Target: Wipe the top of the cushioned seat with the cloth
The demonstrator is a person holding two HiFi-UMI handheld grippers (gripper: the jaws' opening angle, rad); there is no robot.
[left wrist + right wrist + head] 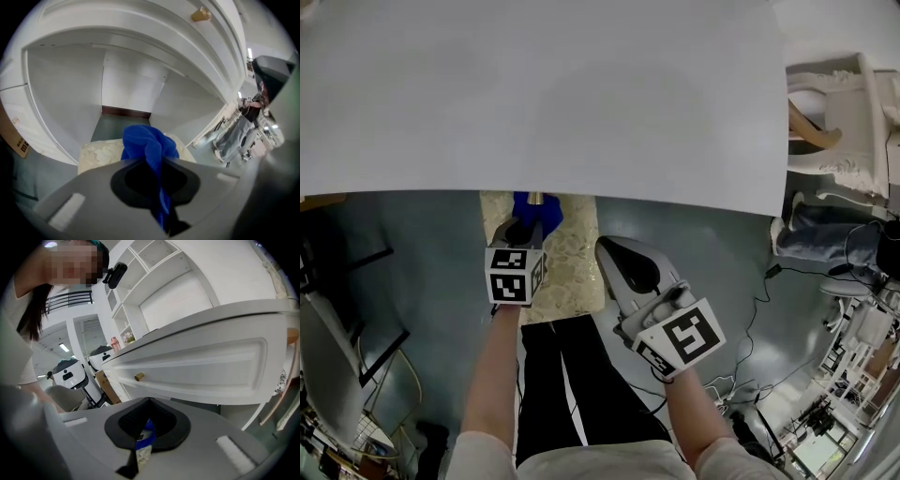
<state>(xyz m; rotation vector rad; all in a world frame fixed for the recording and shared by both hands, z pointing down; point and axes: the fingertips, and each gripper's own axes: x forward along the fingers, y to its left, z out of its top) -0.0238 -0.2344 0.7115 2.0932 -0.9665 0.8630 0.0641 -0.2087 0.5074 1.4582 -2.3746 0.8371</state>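
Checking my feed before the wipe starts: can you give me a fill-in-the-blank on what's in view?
1. The cloth is ____ in colour.
2. It is clamped in the ____ gripper.
3. The right gripper has its jaws together and holds ____.
4. The seat stands partly ____ the white desk.

Missing words: blue; left; nothing; under
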